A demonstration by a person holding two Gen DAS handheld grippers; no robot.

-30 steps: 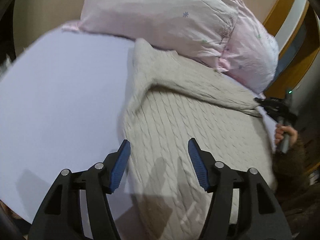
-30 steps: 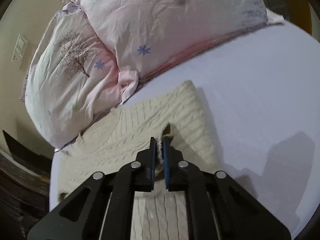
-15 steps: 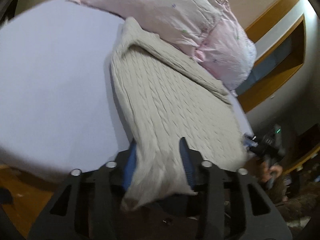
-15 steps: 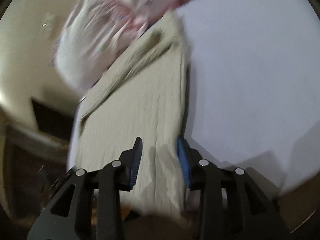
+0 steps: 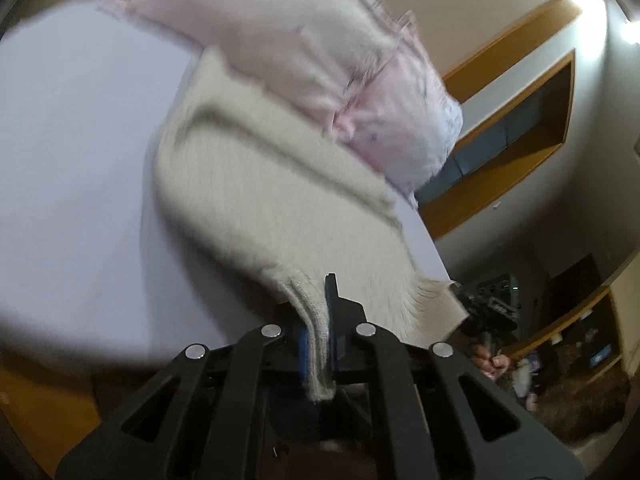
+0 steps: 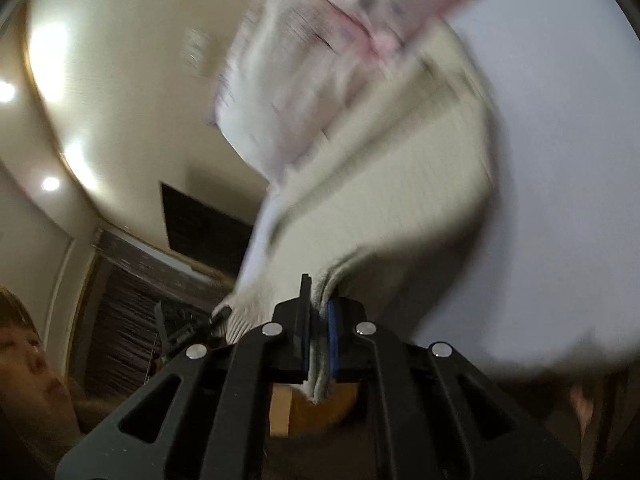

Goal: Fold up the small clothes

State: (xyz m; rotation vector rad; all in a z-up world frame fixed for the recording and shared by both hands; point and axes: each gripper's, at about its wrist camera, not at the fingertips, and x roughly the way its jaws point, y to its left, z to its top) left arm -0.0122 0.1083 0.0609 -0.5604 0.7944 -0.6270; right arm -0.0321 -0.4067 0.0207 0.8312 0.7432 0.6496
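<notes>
Left wrist view shows the left tongs (image 5: pixel 318 334) clenched on the hem edge of a cream knit sweater (image 5: pixel 260 184), the fabric bunched between the blue pads. Its long axis runs away from the tongs toward the pink pillows (image 5: pixel 320 60), where its far end lies on the white bed (image 5: pixel 72 160). Right wrist view shows the right tongs (image 6: pixel 319 334) likewise gripping a hem corner of the sweater (image 6: pixel 400 184), lifted off the bed (image 6: pixel 560 160); both frames are motion-blurred.
</notes>
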